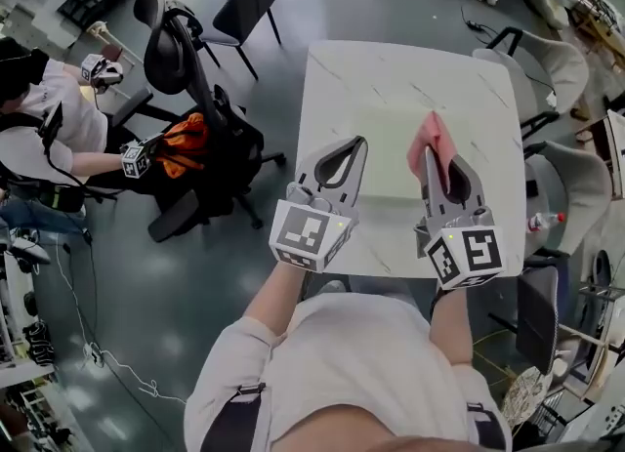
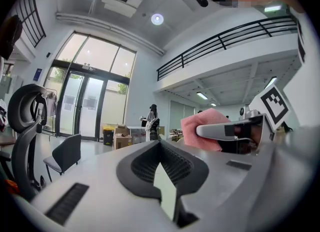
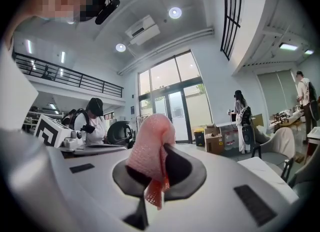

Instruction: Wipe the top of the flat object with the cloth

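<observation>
Right gripper view shows the right gripper (image 3: pixel 161 150) clamped on a bunched pink mesh cloth (image 3: pixel 150 136). A rounded wad stands above the jaws and a short frayed tail hangs below them. The camera looks out level across the room, so this gripper is probably held off the work rather than pressed to it.

In the head view the cloth sits over the right part of a pale, thin flat panel (image 1: pixel 386 147) lying on the white square table (image 1: pixel 391 64). The panel's edges are faint against the tabletop.

The left gripper (image 2: pixel 160 145) has its jaws together with nothing between them, and it hangs above the table's near left side, touching nothing.

Nothing pins the panel down, so a firm stroke could push it across the smooth table, perhaps toward the near edge. The grip takes only a small pinch of cloth, so drag could pull it loose. With so little cloth ahead of the jaws, a steep approach could let the hard tips scrape the surface.
</observation>
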Tool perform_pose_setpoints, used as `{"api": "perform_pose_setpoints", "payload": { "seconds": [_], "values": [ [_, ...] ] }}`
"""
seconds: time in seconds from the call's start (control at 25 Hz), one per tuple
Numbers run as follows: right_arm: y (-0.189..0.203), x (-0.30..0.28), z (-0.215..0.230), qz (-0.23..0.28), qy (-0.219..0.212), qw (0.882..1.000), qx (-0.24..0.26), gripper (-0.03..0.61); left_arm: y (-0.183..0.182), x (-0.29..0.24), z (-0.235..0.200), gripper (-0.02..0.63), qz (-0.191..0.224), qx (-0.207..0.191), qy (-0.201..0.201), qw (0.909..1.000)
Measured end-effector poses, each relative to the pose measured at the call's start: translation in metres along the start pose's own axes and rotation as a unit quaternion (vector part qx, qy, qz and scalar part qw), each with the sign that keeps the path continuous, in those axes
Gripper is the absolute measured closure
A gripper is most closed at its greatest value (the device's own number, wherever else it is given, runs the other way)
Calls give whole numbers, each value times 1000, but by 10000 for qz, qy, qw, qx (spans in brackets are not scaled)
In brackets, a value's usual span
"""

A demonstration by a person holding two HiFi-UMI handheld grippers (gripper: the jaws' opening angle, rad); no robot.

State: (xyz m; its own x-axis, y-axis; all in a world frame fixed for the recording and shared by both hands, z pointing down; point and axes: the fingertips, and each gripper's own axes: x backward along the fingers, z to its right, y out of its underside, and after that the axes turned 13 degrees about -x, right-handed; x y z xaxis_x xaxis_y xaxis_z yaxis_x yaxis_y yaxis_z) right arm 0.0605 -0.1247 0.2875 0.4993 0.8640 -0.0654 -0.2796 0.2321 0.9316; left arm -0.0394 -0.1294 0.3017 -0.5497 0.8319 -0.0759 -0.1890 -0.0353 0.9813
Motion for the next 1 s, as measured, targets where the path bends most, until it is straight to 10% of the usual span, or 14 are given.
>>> {"api": "perform_pose_setpoints", "payload": {
  "seconds": [1.0],
  "values": [
    [72,-114,48,-1105,-242,9912,-686,555,148,-65,-25,603,-1758,986,-58,9795]
  ]
}}
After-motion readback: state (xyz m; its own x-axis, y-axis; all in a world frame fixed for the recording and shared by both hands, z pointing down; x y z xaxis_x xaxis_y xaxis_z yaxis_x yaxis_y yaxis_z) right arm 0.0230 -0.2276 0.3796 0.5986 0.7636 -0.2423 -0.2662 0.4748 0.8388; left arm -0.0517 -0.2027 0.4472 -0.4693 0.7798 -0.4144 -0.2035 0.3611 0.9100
